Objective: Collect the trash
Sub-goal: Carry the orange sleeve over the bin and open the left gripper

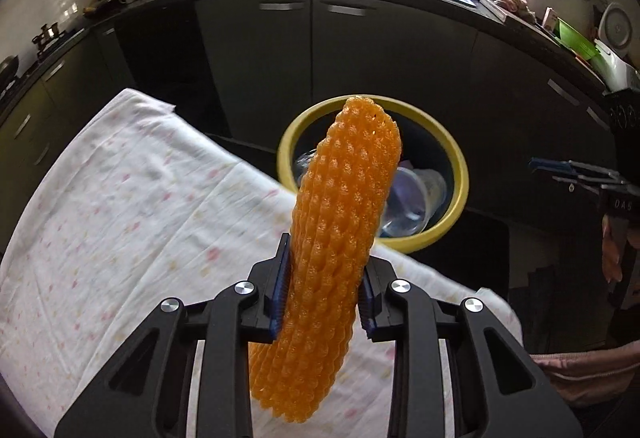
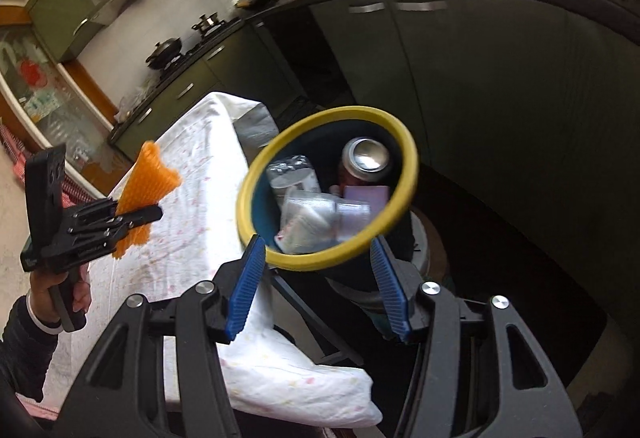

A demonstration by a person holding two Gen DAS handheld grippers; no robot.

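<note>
orange foam net (image 1: pixel 340 246) | clamped between left fingers (image 1: pixel 280 278) | right fingers (image 2: pixel 390 286) open, empty

Left gripper (image 1: pixel 326 298) fingers clamped, right gripper (image 2: pixel 318 286) fingers parted, empty

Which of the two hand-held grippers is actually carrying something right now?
The left gripper: its blue pads pinch an orange foam net. The right gripper has nothing between its open fingers.

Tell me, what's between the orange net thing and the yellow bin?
Only the white cloth on the table. The right wrist view shows the left tongs holding the orange foam net over it, short of the bin.
</note>
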